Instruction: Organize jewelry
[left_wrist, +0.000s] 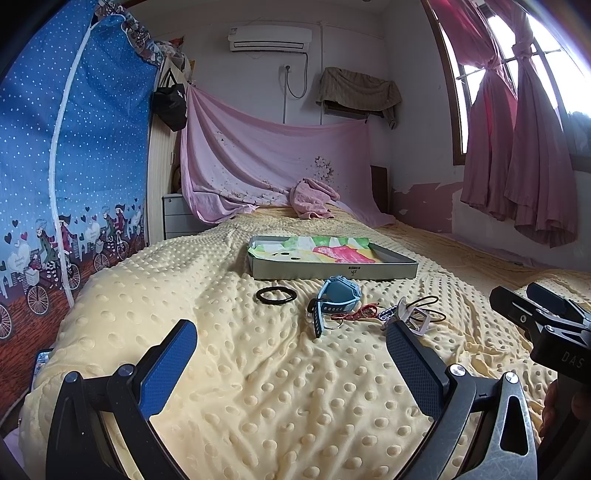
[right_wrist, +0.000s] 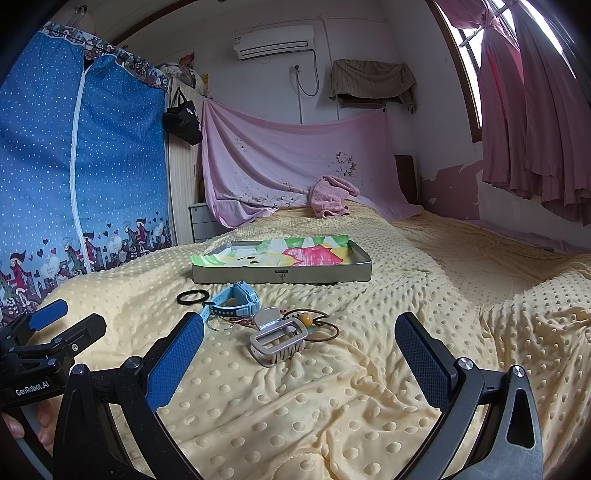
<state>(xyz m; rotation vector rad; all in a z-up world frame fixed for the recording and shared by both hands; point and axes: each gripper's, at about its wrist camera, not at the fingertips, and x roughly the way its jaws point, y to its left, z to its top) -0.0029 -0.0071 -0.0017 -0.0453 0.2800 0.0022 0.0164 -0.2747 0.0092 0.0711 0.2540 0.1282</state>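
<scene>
Tangle is your main risk: clip (right_wrist: 277, 336), bead tie (right_wrist: 309, 320), red cord (left_wrist: 354, 314) and key ring (right_wrist: 218, 325) lie touching in one heap w/ the watch (right_wrist: 234, 300) on the blanket (right_wrist: 295, 406), just short of the tray (right_wrist: 280, 275). Left claw (left_wrist: 291, 365) and right claw (right_wrist: 300, 363) both hang wide, empty, near the heap. Grab the clip and you'll prob. drag the tie along. Black ring (left_wrist: 276, 294) lies apart, safer pick. Soft bumps may let pads (right_wrist: 175, 363) snag fabric.

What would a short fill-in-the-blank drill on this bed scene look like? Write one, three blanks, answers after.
1. The watch has a light ____ strap.
2. The black hair tie lies on the ____ side of the watch.
3. Both the left gripper and right gripper are ____ and hold nothing.

Answers: blue; left; open
</scene>
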